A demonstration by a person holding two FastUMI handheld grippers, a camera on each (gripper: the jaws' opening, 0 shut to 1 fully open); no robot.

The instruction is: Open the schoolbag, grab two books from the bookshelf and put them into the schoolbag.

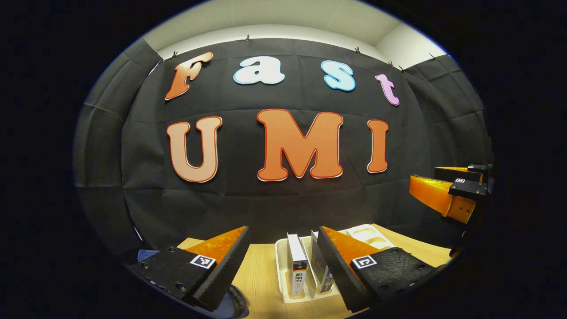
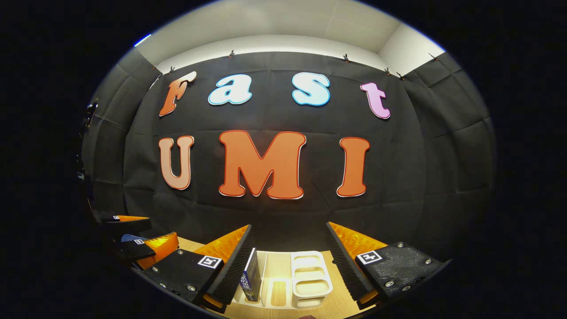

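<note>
Two books stand upright in a white bookshelf rack (image 1: pixel 281 270) on the wooden table: a white-spined book (image 1: pixel 297 266) and a darker book (image 1: pixel 322 271) beside it. My left gripper (image 1: pixel 283 230) is open above the table, and the rack sits just beyond its fingers. A blue schoolbag (image 1: pixel 234 305) peeks out under its left finger; I cannot tell whether the bag is open. My right gripper (image 2: pixel 288 226) is open too, over the rack (image 2: pixel 310 279), with a blue book (image 2: pixel 251 274) next to its left finger. Each gripper sees the other off to the side: the right gripper (image 1: pixel 423 179), the left gripper (image 2: pixel 148 230).
The wooden table (image 1: pixel 261 274) runs back to the black cloth wall. The rack's right slots (image 1: pixel 367 235) hold no books.
</note>
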